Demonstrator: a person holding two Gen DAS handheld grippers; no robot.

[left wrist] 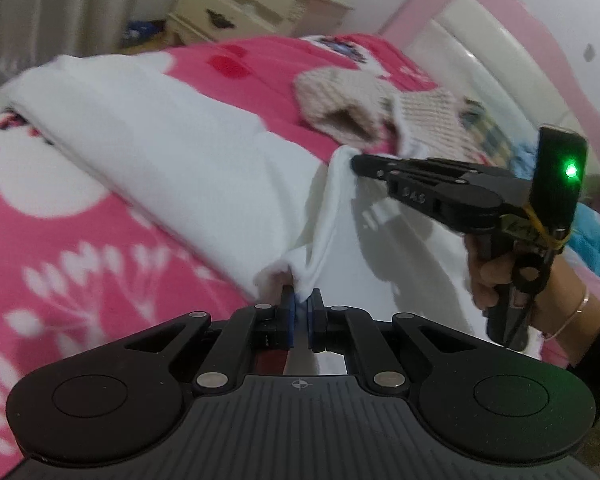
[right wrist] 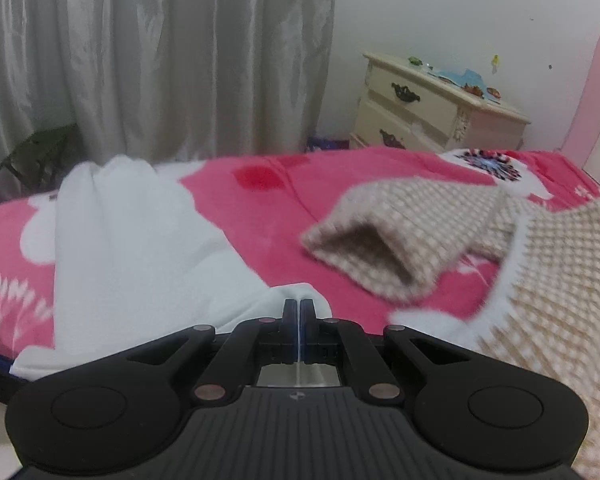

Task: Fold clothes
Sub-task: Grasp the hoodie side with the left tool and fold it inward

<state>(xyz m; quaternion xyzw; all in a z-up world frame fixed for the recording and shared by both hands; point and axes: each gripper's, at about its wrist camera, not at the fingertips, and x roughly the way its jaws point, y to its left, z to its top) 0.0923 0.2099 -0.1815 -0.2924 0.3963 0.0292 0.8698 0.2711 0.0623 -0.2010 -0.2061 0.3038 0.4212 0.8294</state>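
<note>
A white garment [left wrist: 148, 136] lies stretched across the pink bed cover [left wrist: 80, 232], running from the far left toward me. My left gripper [left wrist: 301, 300] is shut on a near edge of it, the cloth bunched between the blue pads. Further right, my right gripper [left wrist: 358, 162] pinches another part of the same edge, lifted off the bed. In the right wrist view the white garment [right wrist: 140, 240] trails away to the left from my right gripper [right wrist: 299, 306], whose jaws are shut with thin white cloth between them.
A beige checked knit garment [right wrist: 440, 232] lies crumpled on the bed to the right of the white one. A cream bedside drawer unit [right wrist: 428, 108] stands beyond the bed by a grey curtain [right wrist: 160, 60]. The pink headboard [left wrist: 520, 40] is at the right.
</note>
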